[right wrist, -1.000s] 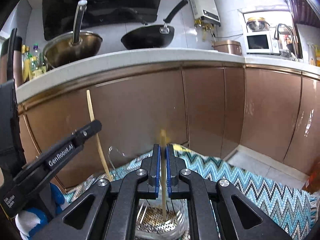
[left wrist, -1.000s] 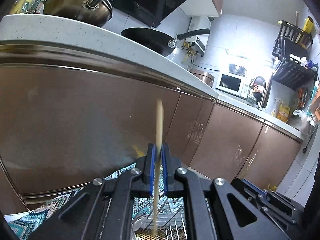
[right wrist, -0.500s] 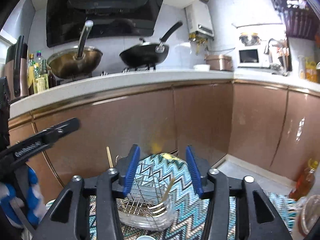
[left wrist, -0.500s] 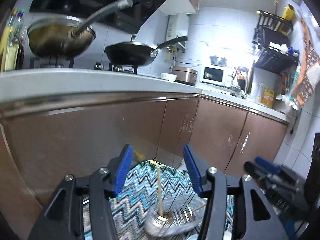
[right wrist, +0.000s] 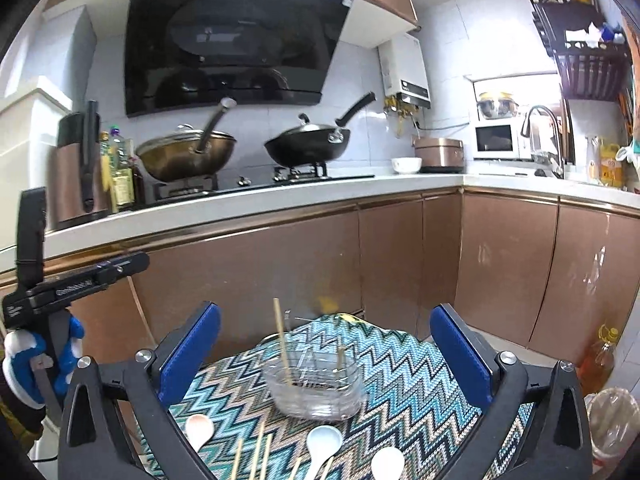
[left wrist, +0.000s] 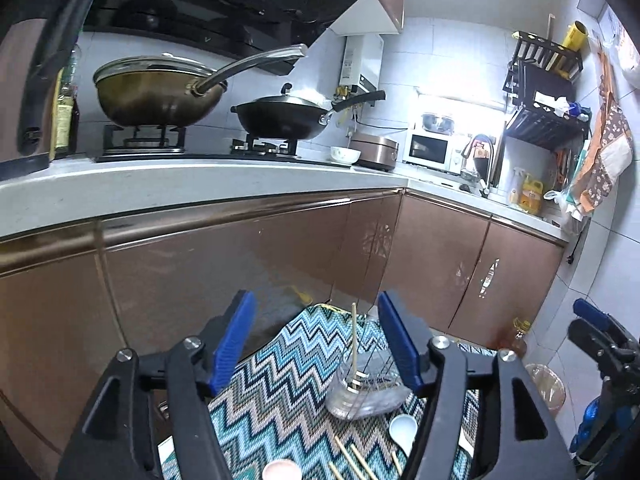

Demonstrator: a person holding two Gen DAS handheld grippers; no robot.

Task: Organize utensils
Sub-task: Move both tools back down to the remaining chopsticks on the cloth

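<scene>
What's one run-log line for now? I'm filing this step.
left gripper: opening, empty | right gripper: opening, empty | chopsticks: in clear holder | spoons: on mat

Both grippers pointed slightly downward, side by side. The left gripper [left wrist: 316,340] was opening, nothing between its blue fingers [left wrist: 234,342]; the right gripper [right wrist: 325,354] was spreading wide, likewise empty.

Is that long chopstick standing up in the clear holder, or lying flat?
Standing up, leaning slightly. The chopstick has its lower end inside the clear holder and its top pokes above the rim.
</scene>
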